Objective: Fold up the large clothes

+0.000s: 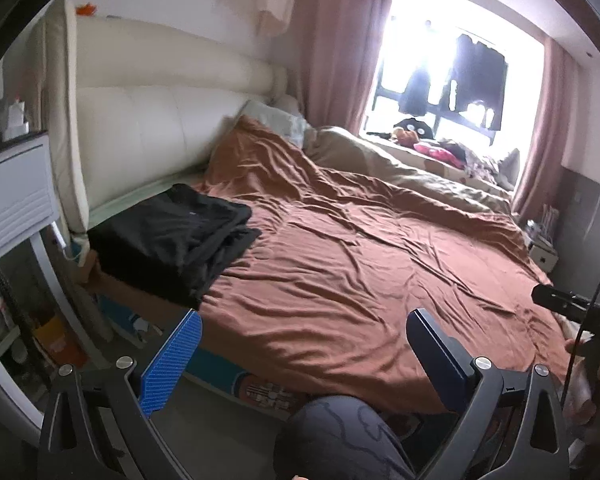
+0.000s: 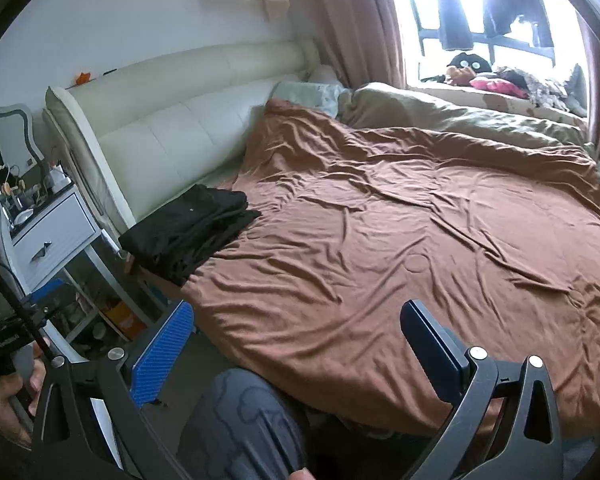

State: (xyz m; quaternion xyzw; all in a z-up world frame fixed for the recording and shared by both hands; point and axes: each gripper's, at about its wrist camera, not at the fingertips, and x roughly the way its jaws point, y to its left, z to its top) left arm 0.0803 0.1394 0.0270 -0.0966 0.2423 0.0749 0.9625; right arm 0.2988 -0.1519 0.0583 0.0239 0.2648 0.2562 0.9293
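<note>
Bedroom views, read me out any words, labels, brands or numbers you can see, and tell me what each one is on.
No text can be read.
Black folded clothes: a tiny pale mark, too small to read.
Bed base: a printed pattern below the brown cover, no clear letters.

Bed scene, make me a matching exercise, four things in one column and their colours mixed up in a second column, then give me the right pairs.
Things:
1. Bedspread
2. Folded clothes
3. Headboard
4. Curtain

Colours:
A. Black
B. Pink
C. Rust brown
D. Cream white

Pairs: 1-C, 2-A, 3-D, 4-B
</note>
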